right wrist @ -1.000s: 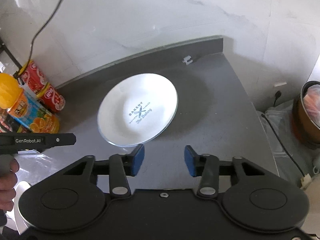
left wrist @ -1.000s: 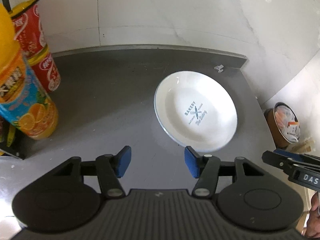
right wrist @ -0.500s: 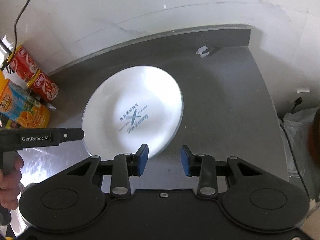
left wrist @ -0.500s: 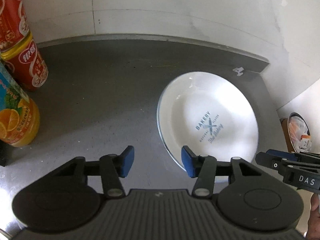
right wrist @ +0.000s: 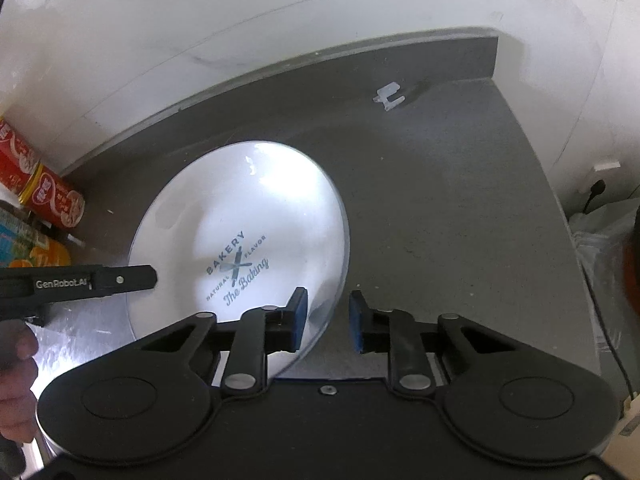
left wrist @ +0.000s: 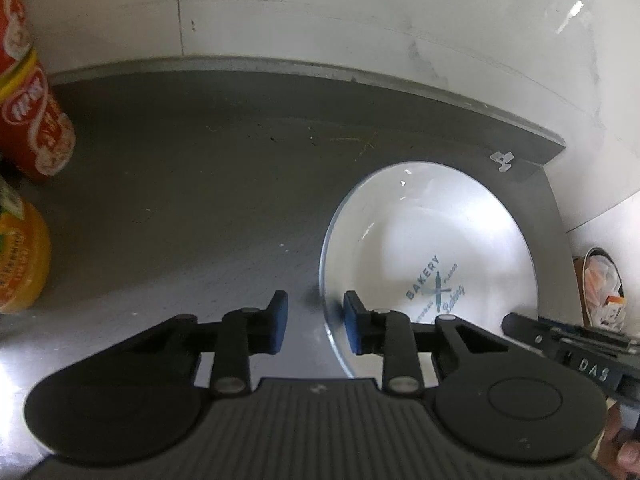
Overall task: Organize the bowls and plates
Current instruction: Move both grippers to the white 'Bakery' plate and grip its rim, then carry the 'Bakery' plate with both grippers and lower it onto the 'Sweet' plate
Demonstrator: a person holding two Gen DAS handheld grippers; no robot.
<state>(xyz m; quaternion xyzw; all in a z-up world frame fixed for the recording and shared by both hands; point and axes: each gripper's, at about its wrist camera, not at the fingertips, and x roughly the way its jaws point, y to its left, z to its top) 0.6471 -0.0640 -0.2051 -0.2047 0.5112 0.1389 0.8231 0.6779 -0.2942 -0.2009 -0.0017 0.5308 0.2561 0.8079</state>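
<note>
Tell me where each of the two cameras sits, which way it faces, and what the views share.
Left wrist: on the left gripper, looking forward and down at the plate rim on its left side; own open fingers show, plus the other gripper at right.
Right wrist: on the right gripper, facing the plate rim on its right side; open fingers and a hand show.
Shared: the plate, grey counter, red cans.

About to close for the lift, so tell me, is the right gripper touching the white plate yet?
Cannot tell. In the right wrist view the right gripper straddles the white plate's near rim, jaws open, but whether either pad meets the rim is unclear.
</note>
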